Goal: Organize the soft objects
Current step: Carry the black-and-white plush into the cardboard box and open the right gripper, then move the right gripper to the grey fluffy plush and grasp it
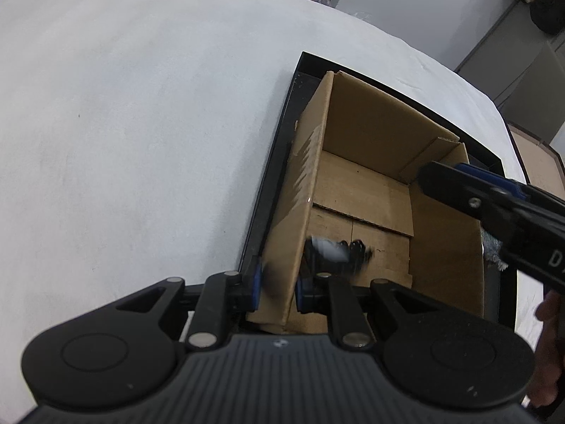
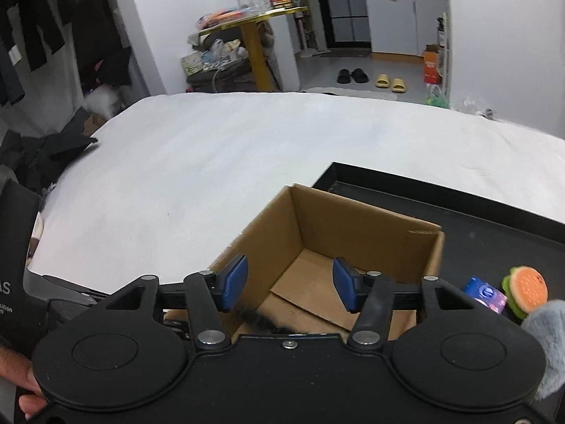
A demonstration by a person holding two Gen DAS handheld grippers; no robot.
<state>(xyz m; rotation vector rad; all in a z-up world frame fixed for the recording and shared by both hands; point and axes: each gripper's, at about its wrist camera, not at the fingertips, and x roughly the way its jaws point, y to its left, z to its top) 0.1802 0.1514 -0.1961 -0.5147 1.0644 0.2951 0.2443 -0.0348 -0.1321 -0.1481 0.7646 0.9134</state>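
An open cardboard box (image 1: 370,183) stands in a black tray (image 1: 272,162) on a white bed. My left gripper (image 1: 278,288) is shut on the box's near left wall. A blurred black and white soft object (image 1: 335,251) is inside the box near its floor. My right gripper (image 2: 288,284) is open and empty above the box (image 2: 353,243); it also shows in the left wrist view (image 1: 459,183). In the tray to the right lie a burger plush (image 2: 526,289), a blue-purple packet (image 2: 485,293) and a grey fluffy toy (image 2: 551,339).
The white bed surface (image 2: 212,162) spreads left and beyond the tray (image 2: 459,198). Dark clothes (image 2: 53,152) lie off its left edge. Slippers (image 2: 390,83) and an orange box (image 2: 431,65) sit on the floor beyond.
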